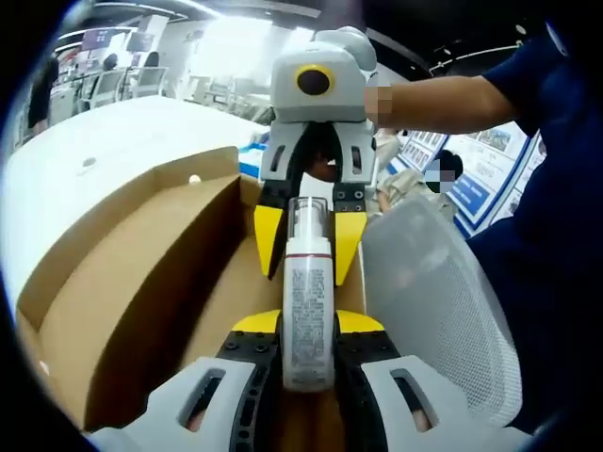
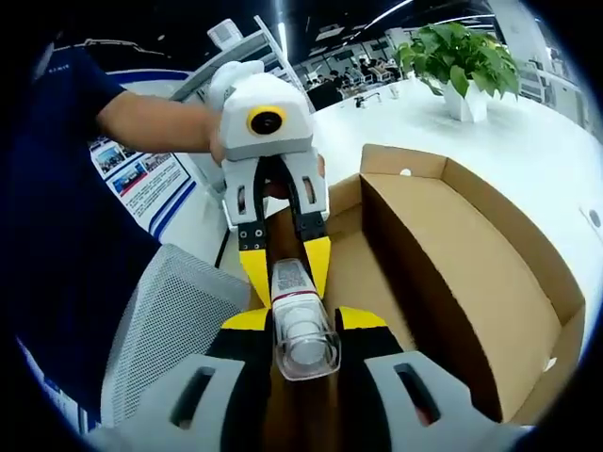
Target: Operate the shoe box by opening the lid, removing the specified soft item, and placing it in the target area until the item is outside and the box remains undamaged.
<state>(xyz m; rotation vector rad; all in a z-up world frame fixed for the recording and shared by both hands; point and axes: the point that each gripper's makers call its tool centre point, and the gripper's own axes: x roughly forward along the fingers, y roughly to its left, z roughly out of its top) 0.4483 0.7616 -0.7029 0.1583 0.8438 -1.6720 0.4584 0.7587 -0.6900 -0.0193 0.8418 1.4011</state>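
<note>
1 bottle (image 1: 308, 311) (2 tools (image 1: 308, 330) (image 2: 292, 325))

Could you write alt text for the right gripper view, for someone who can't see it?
Two hand-held grippers, right and left, clamp opposite ends of a white bottle with a clear cap above an open cardboard shoe box. A potted plant sits on the white table behind.

Each view looks forward along its own tongs at close range, directly facing the opposite tongs over the open shoe box (image 1: 141, 282). Both views share the bottle (image 1: 308, 311) and the white worktop (image 2: 490, 141)
</note>
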